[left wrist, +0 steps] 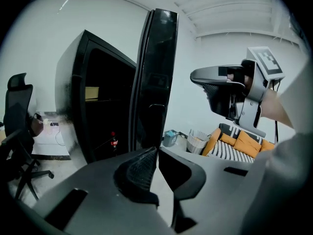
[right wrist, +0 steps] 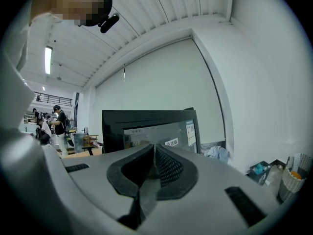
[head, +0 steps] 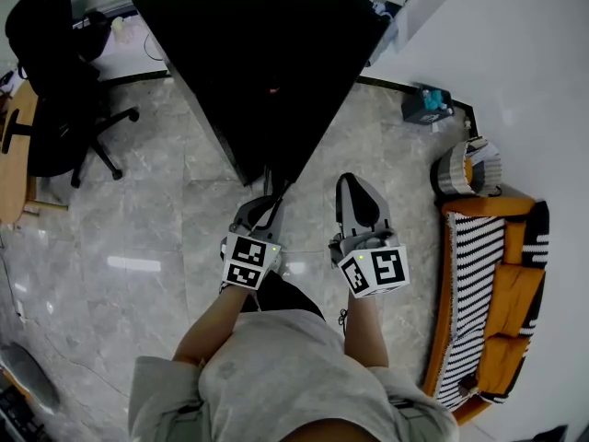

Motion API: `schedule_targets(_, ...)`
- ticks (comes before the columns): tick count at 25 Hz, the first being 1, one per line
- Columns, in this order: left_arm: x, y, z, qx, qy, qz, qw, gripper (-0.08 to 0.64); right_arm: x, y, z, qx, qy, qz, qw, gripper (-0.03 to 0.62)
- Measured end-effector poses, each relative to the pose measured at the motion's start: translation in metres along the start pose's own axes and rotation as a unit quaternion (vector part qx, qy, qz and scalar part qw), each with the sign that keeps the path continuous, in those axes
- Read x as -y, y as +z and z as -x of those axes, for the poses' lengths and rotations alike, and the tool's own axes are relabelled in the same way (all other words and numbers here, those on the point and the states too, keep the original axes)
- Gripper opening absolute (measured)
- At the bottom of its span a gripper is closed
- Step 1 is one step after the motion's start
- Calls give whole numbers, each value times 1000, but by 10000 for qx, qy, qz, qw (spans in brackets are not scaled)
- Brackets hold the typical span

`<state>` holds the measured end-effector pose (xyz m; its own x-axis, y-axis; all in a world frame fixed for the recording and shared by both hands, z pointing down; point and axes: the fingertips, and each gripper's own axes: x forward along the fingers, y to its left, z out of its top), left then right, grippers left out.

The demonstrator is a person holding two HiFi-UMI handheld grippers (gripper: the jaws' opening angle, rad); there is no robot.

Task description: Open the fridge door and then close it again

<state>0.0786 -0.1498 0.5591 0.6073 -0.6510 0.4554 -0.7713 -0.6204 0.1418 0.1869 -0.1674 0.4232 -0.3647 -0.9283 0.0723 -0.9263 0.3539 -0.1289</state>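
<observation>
Fridge point(head: 267, 35) is standing at the far side, its door point(left wrist: 156, 82) hanging open. A bottle point(left wrist: 113, 141) and a box point(left wrist: 92, 92) are sitting on its inner shelves. Left gripper point(left wrist: 156, 152), jaws pressed together, is pointing at the door's near edge. Right gripper point(right wrist: 153, 148), jaws likewise together and empty, is hovering to its right.

grey t-shirt point(head: 276, 366), black-and-white marker cubes point(head: 248, 261)

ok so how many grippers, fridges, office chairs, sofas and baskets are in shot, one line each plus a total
grippers: 2, the left gripper and the right gripper
fridge: 1
office chair: 1
sofa: 1
basket: 1
total: 6
</observation>
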Motion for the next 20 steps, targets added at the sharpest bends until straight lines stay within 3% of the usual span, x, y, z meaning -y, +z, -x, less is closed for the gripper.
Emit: schedule_targets(20, -96, 12, 7, 44, 871, 281, 9958, 26, -9, 3, -18, -33, 236, 43, 9997, 26)
